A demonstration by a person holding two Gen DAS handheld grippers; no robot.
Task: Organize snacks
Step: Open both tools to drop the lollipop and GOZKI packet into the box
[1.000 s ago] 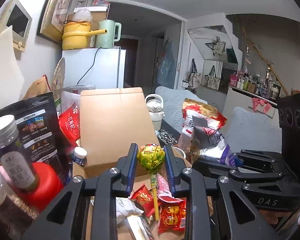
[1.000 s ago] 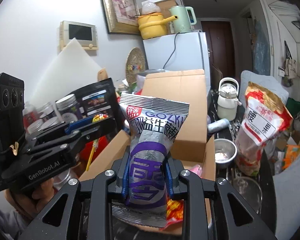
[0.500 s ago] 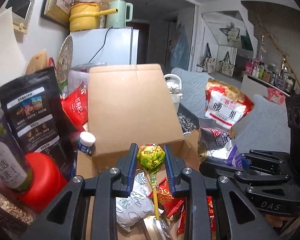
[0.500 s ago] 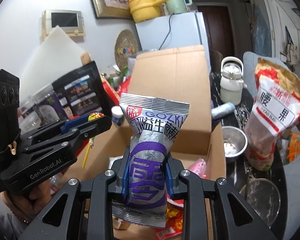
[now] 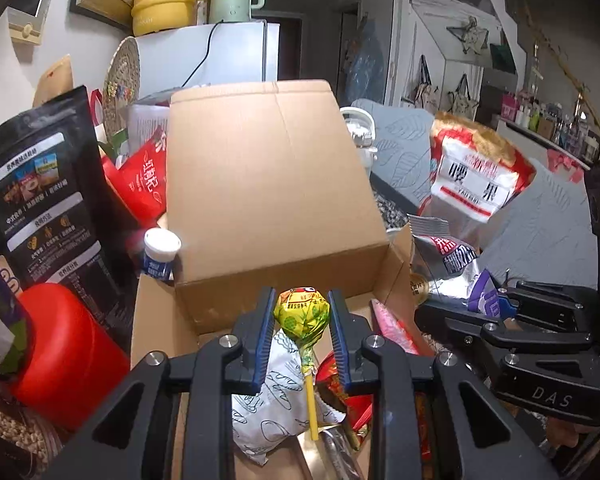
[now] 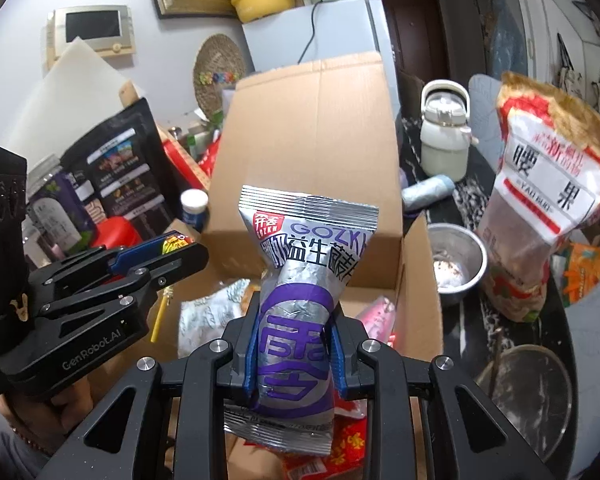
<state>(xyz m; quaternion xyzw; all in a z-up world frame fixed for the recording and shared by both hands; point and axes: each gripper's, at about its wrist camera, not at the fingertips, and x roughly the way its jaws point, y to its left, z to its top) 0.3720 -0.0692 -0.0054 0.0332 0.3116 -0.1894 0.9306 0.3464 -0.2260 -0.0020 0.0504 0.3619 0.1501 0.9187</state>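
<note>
My left gripper (image 5: 302,312) is shut on a yellow-green lollipop (image 5: 302,316), its yellow stick hanging down over the open cardboard box (image 5: 268,184). The box holds several snack packets, among them a white patterned one (image 5: 276,400) and red ones. My right gripper (image 6: 294,320) is shut on a silver and purple snack packet (image 6: 300,312), held upright over the box's near side (image 6: 312,152). The left gripper also shows in the right wrist view (image 6: 168,256), to the left of the packet. The right gripper shows at the right of the left wrist view (image 5: 496,304).
Left of the box stand a black pouch (image 5: 40,200), a red-lidded jar (image 5: 60,352) and a small white-capped bottle (image 5: 160,252). To the right are a large red and white bag (image 6: 548,184), a steel bowl (image 6: 456,264), a white kettle (image 6: 444,136) and a strainer (image 6: 528,396).
Both grippers have come down and forward over the box with their snacks still held. More of the box's inside shows now.
</note>
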